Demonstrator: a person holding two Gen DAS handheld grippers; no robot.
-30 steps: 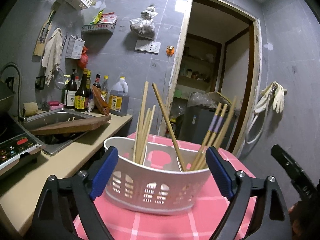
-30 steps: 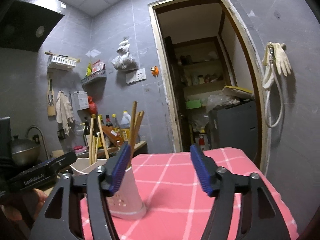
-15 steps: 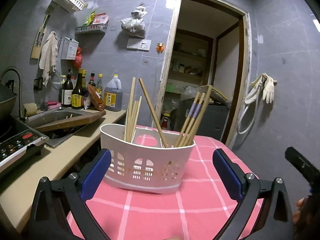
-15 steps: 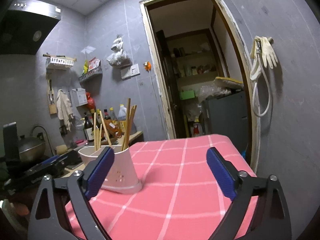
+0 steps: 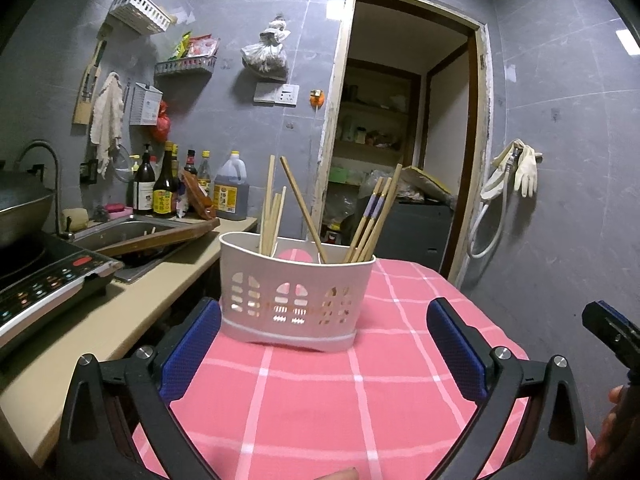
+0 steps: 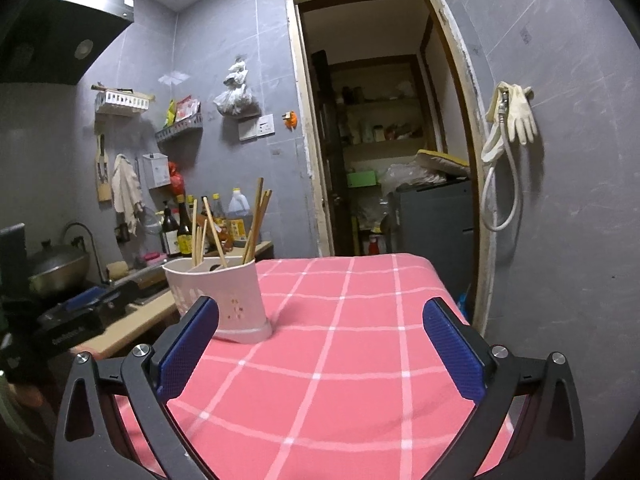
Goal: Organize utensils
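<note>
My left gripper (image 5: 322, 348) backed off white perforated plastic utensil caddy (image 5: 294, 304), jaws now wide, empty. Right gripper (image 6: 320, 348) likewise spread, empty. Caddy with wooden chopsticks (image 5: 304, 208) upright near left edge of pink checked tablecloth (image 5: 360, 392). Judgement: sorting likely finished.

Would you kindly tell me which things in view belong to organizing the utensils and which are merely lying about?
Belonging to the job:
white utensil holder
chopsticks standing in it
left tongs, open
right tongs, open

Just lying about:
sauce bottles
induction cooker
rubber gloves
wok
</note>
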